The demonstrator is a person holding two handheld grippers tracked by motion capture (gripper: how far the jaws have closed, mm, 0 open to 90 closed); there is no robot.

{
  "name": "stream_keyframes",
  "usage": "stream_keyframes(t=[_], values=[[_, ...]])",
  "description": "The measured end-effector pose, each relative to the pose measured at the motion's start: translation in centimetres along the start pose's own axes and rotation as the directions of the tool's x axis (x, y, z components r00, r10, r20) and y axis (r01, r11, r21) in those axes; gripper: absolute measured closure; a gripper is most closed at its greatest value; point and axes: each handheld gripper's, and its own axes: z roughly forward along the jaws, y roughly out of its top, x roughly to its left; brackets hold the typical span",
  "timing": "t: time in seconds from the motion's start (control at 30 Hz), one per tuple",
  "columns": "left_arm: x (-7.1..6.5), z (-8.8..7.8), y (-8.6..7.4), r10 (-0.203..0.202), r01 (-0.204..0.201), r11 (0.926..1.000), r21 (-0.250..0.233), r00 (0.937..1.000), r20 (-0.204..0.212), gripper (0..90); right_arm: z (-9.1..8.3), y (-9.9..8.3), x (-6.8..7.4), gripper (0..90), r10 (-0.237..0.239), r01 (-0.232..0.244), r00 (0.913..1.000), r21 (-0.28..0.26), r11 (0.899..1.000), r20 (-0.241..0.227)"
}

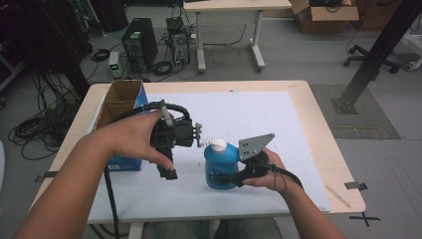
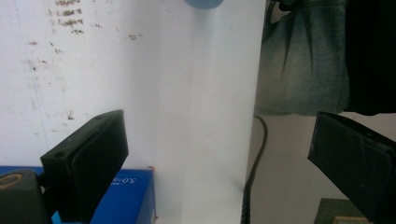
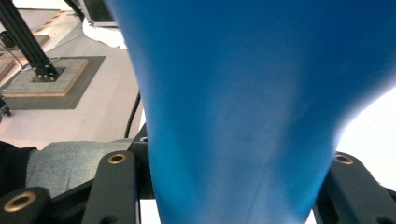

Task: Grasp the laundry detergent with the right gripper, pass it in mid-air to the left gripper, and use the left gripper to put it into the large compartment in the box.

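Observation:
A blue plastic bottle (image 1: 220,167) with a white cap (image 1: 218,145) stands upright on the white mat, near the front of the table. My right gripper (image 1: 217,177) comes in level from the right and is shut on the bottle's lower body. In the right gripper view the blue bottle (image 3: 243,102) sits squeezed between the two black jaws. My left gripper (image 1: 168,171) hangs left of the bottle, pointing down at the mat, apart from it. In the left gripper view the left gripper (image 2: 215,140) stands open with bare mat between its jaws, and the bottle (image 2: 203,3) pokes in at the top edge.
An open cardboard box (image 1: 122,97) with a blue side (image 2: 133,196) stands at the table's left, close behind the left hand. The white mat (image 1: 249,109) covers most of the tabletop. A black cable (image 2: 254,158) hangs off the front edge by the person's knee (image 2: 303,70).

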Motion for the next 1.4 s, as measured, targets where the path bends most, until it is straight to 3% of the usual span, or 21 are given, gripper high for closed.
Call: stream_keyframes(t=[0.47, 1.4], values=[[-0.2, -0.3, 0.8, 0.007, -0.007, 1.0000, 0.006, 1.0000, 0.000, 5.3, 2.5, 0.8, 0.2, 45.9, -0.025, 0.025, 0.9980, -0.007, 1.000, -0.058], [-0.4, 0.0, 1.8, 0.019, -0.019, 0.9997, 0.017, 0.9998, 0.003, 4.7, 6.4, 2.2, 0.3, 45.6, -0.031, 0.029, 0.9961, -0.016, 0.999, -0.083]])
